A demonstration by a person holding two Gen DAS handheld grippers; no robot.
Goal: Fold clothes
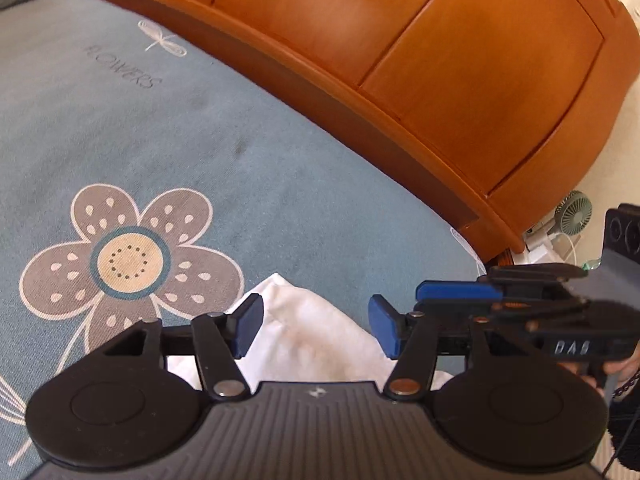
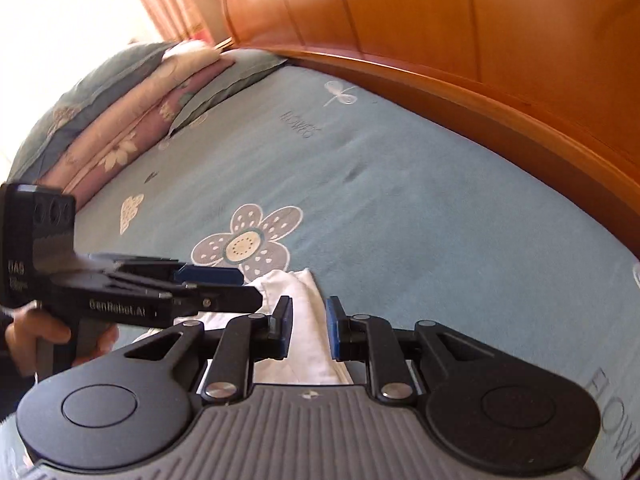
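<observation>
A bed [image 1: 280, 168] covered by a blue-grey sheet printed with a large flower [image 1: 128, 256] fills both views, bordered by an orange wooden headboard [image 1: 440, 60]. Folded pillows and quilts [image 2: 132, 120] are stacked at the far end, and a small green fan [image 1: 574, 210] stands on the floor beyond the bed's corner. Both tongs point steeply down at the sheet, side by side. The left tongs [image 1: 316, 326] stand well apart, while the right tongs [image 2: 309, 328] show a narrower gap; neither presses on cloth. A white garment [image 1: 304, 332] lies on the sheet beneath both tongs, near the flower. A hand [image 2: 60, 340] grips the left handle.
</observation>
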